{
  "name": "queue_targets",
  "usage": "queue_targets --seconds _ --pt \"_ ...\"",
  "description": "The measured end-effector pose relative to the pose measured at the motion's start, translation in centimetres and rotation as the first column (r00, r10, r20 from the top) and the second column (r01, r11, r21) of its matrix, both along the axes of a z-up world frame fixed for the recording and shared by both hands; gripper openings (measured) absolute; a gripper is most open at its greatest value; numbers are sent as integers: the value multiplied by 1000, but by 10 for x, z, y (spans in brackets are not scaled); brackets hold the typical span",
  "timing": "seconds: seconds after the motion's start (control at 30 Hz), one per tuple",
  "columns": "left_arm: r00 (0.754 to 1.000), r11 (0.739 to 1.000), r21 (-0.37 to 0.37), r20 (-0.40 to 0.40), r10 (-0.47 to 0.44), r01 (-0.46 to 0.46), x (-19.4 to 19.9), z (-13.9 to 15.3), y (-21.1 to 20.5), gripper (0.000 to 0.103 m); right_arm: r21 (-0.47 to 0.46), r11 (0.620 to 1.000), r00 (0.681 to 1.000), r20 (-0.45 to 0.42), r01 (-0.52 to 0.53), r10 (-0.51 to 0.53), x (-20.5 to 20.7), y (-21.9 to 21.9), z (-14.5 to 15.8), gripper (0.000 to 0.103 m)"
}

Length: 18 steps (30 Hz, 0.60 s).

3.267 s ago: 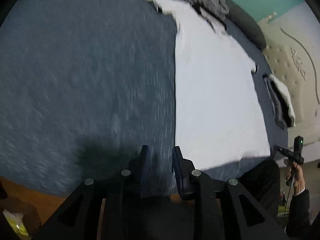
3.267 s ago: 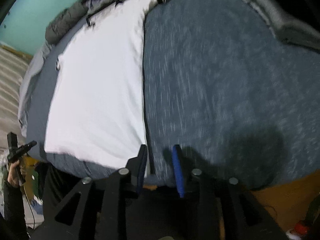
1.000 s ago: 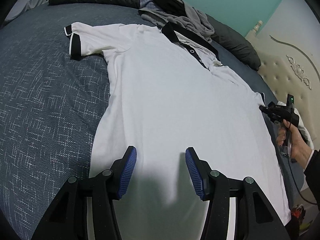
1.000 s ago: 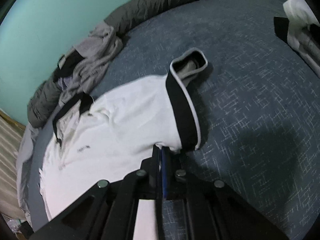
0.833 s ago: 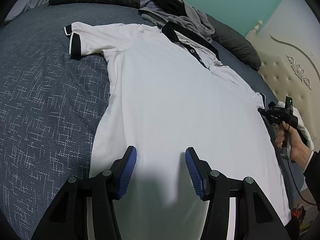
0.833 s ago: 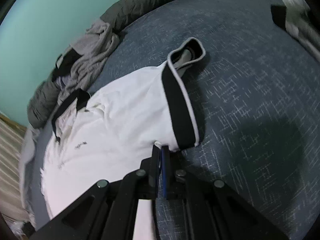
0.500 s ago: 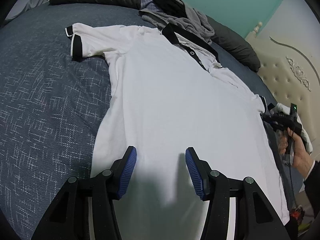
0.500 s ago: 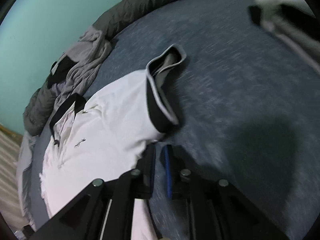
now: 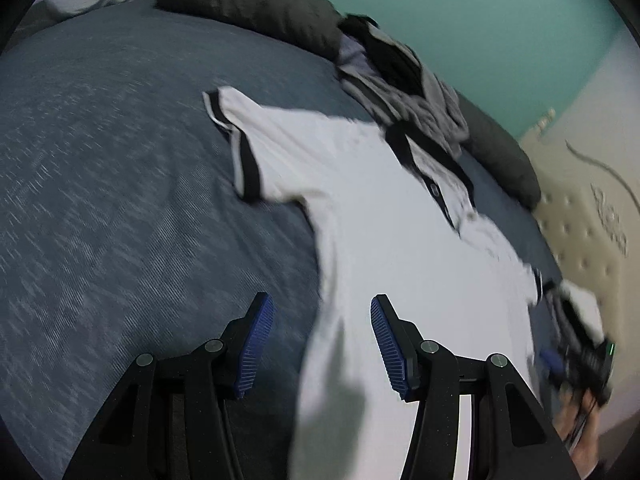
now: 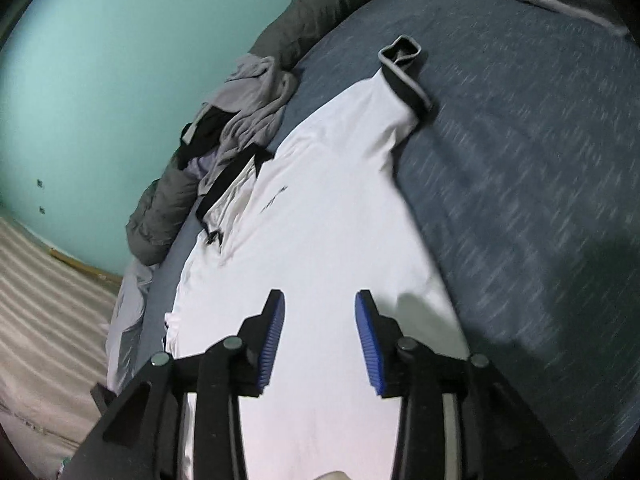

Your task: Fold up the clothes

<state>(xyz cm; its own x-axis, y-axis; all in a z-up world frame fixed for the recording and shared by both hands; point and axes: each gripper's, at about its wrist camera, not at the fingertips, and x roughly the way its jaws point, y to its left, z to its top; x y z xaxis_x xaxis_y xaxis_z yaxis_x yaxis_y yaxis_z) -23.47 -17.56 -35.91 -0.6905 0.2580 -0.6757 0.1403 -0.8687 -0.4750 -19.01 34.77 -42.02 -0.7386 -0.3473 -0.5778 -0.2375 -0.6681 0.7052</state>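
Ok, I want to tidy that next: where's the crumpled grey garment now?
The grey garment lies at the far edge of the bed, just beyond the white polo shirt collar, against the dark pillow by the teal wall.

One white polo shirt, one grey clothes heap, two grippers.

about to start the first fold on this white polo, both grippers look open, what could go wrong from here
The right sleeve lies curled, its cuff standing open, so folding now may trap a bunched lump. The grey clothes pile sits right against the polo's collar; a pull could drag it along. The left gripper straddles the white polo side edge, so closing may pinch the blue bedcover too.
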Motion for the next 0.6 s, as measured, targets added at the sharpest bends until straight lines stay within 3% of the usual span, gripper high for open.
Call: queue_targets --seconds 0.17,0.23,0.5,0.6 --pt "998 998 9 3 55 -55 -26 -7 -28 55 62 995 997 -9 -75 75 -10 -17 -3 38" --pt "998 996 52 7 67 -67 -37 -12 -39 55 54 995 997 -19 -80 81 -9 -18 -4 38" --pt "1000 991 133 -8 27 -26 -62 -18 -43 52 57 994 995 -22 -96 98 -8 -28 -11 38" --pt "1000 993 117 3 -23 23 -61 -18 -30 45 59 992 994 -17 -109 110 -8 -33 -14 38"
